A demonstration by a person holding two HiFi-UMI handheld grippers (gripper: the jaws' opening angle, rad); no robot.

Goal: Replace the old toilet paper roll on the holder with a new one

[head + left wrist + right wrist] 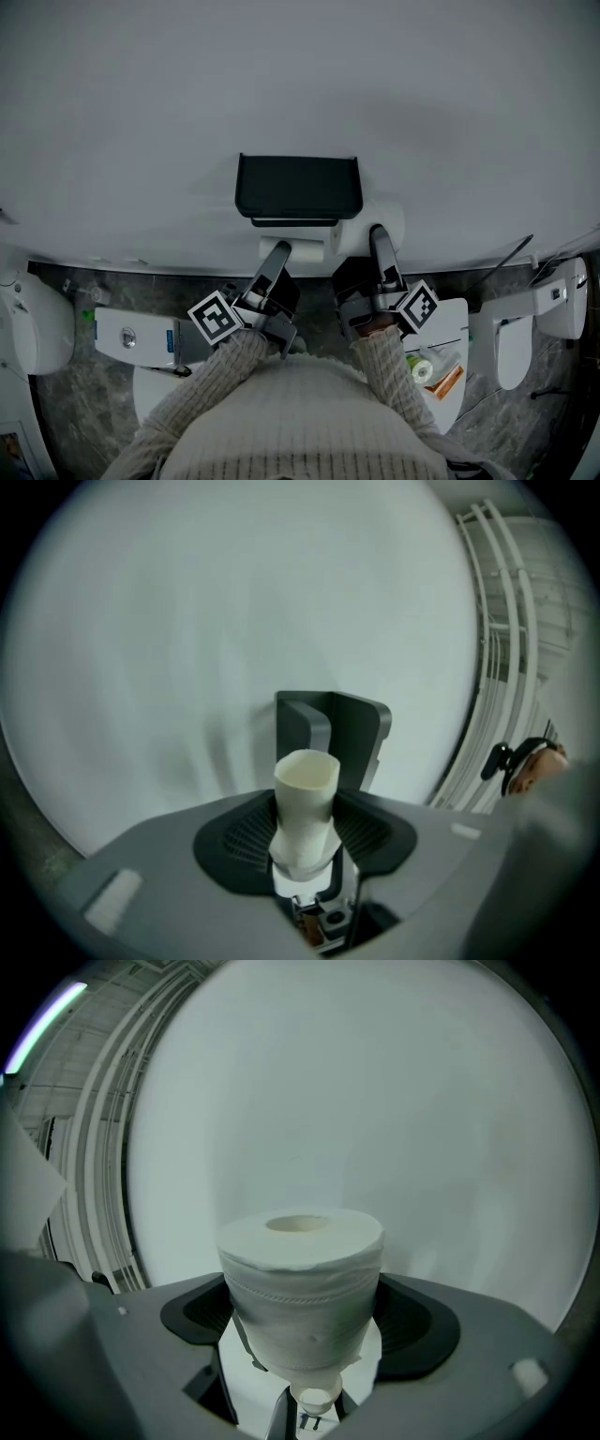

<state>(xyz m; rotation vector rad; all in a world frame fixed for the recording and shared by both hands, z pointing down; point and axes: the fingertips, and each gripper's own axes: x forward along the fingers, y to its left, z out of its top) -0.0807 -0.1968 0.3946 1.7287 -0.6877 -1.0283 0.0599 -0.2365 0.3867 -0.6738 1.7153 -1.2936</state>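
Plain white wall (300, 75) up top, dark marbled floor (66, 403) below. White fixture far left (33, 323), another far right (562, 300), and an orange packet (450, 382) lower right.

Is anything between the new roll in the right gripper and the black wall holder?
Probably yes. The empty cardboard core, clamped in the left gripper, sits just under the holder, beside the new roll gripped by the right gripper. It likely has to move away first.

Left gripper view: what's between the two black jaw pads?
A pale bare cardboard tube, clamped there; the left gripper view shows it, with the dark grey holder behind it.
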